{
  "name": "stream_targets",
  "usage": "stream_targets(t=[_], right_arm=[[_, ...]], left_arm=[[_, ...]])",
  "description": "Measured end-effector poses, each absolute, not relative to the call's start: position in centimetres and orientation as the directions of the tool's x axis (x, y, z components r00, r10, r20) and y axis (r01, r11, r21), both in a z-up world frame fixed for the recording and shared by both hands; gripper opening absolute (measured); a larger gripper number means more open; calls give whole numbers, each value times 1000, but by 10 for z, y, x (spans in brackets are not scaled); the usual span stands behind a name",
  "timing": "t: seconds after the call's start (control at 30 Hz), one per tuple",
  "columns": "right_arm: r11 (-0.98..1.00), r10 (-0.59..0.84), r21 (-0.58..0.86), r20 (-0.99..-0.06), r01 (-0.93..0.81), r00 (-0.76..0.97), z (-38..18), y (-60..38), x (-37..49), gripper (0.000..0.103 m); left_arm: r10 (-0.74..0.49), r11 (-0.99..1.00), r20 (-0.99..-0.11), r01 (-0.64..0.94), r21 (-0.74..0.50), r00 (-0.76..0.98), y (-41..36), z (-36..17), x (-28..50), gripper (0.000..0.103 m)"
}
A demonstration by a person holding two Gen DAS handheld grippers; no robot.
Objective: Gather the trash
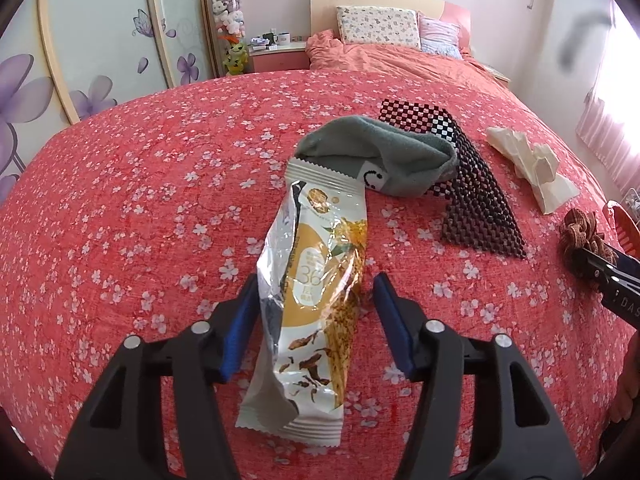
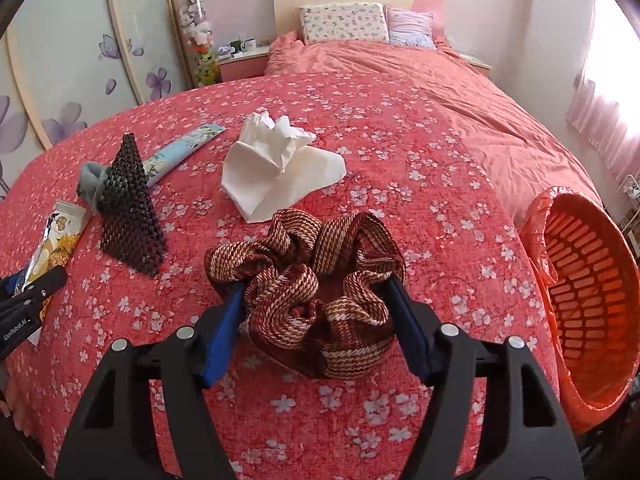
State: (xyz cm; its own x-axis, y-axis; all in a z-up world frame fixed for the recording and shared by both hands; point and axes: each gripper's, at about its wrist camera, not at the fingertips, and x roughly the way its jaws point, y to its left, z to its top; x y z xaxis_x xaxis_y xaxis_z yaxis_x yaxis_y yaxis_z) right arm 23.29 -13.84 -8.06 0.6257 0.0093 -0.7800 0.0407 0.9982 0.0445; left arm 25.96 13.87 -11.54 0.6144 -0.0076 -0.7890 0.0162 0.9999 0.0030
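Trash pickup barely begun: the snack wrapper (image 1: 304, 300) lies on the bed (image 1: 120, 220).

Left hand-held gripper (image 1: 310, 300) straddles it, jaws wide; right hand-held gripper (image 2: 316, 304) brackets the scrunchie (image 2: 308, 292), also unclosed. Crumpled tissue (image 2: 276, 164) and tube (image 2: 184, 150) remain; basket (image 2: 580, 280) looks empty.

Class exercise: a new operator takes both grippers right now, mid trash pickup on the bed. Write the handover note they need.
Left gripper: jaws open, straddling the snack wrapper, not yet closed on it.
Right gripper: jaws either side of the brown striped scrunchie, touching it; grip cannot be confirmed. It looks like a hair tie, not trash.
Other trash on the bedspread: crumpled tissue and a blue wrapper behind the woven mat.
Orange bin stands at the bed's right edge; what shows of its inside holds nothing.
Left: everything, wrapper first.
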Motion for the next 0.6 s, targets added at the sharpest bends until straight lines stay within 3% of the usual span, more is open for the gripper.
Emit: stream_targets(t=[0.3,0.6], right_arm=[[998,24,55,-775,30,632,-82,-145,231,70],[998,25,57,-775,29,632,-83,-146,231,70]], left_arm=[[-9,999,-798,35,15,603,130,-119,258,79],[-19,997,-805,77,33,593,135,-118,259,80]])
